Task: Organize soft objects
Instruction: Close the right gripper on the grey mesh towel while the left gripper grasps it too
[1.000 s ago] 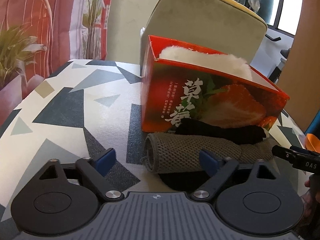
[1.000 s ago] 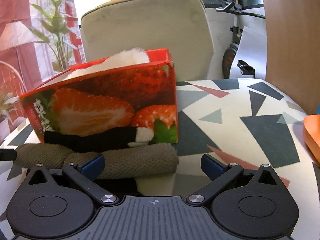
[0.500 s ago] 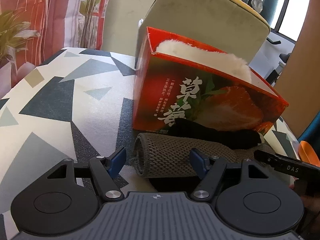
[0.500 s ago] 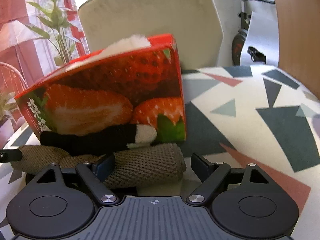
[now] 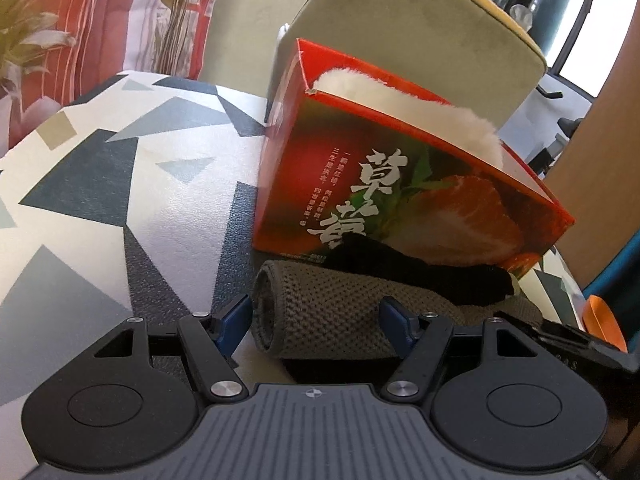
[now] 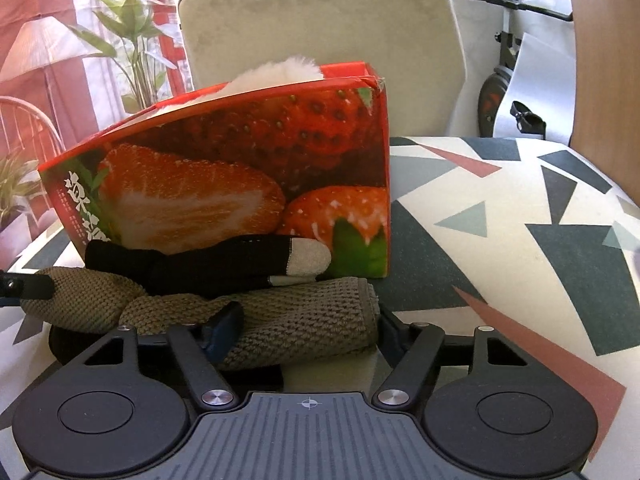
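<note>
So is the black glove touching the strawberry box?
Touching. In the right wrist view the black glove lies on the rolled olive knit cloth and leans against the front face of the strawberry box, with no gap visible.

Olive-brown knit cloth (image 5: 332, 316), rolled into a long tube, lies flat on the patterned bench (image 5: 100, 200) right in front of the red strawberry box (image 5: 400, 184), parallel to its long printed side. In the left wrist view its rolled end faces left; in the right wrist view the far end looks squeezed and creased. A black glove (image 6: 208, 264) w/ a pale grey fingertip lies on top of the roll, leaning against the box wall. The box is open-topped, standing upright on the bench; a white fluffy item (image 5: 412, 108) fills it and pokes above the rim. More dark fabric shows under the roll, unclear what.
</note>
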Tool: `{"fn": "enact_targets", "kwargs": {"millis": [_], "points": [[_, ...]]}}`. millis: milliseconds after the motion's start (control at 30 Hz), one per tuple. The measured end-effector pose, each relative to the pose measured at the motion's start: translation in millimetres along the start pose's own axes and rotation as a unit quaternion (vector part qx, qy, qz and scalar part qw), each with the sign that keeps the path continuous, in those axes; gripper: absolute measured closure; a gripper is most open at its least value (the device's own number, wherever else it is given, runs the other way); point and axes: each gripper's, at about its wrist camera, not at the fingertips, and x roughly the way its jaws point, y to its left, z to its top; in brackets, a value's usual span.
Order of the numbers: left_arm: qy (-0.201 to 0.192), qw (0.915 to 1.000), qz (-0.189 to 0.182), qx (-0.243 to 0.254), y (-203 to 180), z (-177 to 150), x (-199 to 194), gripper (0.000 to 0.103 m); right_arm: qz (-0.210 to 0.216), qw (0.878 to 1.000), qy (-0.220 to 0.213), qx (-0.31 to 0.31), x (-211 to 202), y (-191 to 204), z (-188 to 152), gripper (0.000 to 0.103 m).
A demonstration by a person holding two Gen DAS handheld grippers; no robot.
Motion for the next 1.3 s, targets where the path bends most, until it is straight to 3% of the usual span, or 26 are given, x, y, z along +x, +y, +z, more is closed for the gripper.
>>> {"fn": "enact_targets", "kwargs": {"millis": [200, 333, 433, 567, 833, 1133, 1200, 1300], "points": [[0.0, 0.9999, 0.0, -0.012, 2.8, 2.8, 9.5, 0.035, 0.007, 1.0, -0.005, -0.009, -2.5, 1.4, -1.5, 0.045], [-0.001, 1.0, -0.004, 0.003, 2.2, -3.0, 9.3, 0.067, 0.011, 1.0, -0.006, -0.009, -2.7, 0.0, -1.3, 0.047], [-0.009, 0.9995, 0.005, 0.03, -3.6, -8.9, 5.8, 0.075, 0.015, 1.0, -0.007, -0.008, -3.0, -0.8, -1.4, 0.05], [-0.012, 0.9974, 0.015, 0.069, -8.5, -17.6, 6.0, 0.075, 0.019, 1.0, -0.009, -0.004, -3.9, -2.8, -1.7, 0.051], [-0.02, 0.9982, 0.003, 0.057, -2.0, -21.3, 5.4, 0.075, 0.043, 0.997, -0.011, 0.07, -6.3, -29.6, -2.3, 0.052], [-0.018, 0.9989, 0.002, 0.043, 0.1, -19.5, 5.5, 0.076, 0.042, 0.994, -0.013, 0.103, -8.0, -39.6, -6.2, 0.076], [-0.016, 0.9985, 0.006, 0.051, -2.9, -17.1, 3.0, 0.082, 0.041, 0.995, -0.014, 0.094, -9.6, -36.2, -5.2, 0.084], [-0.029, 0.9966, 0.014, 0.075, -11.4, -11.0, -8.8, 0.091, 0.032, 0.998, -0.021, 0.055, -20.7, -23.6, -1.8, 0.087]]}}
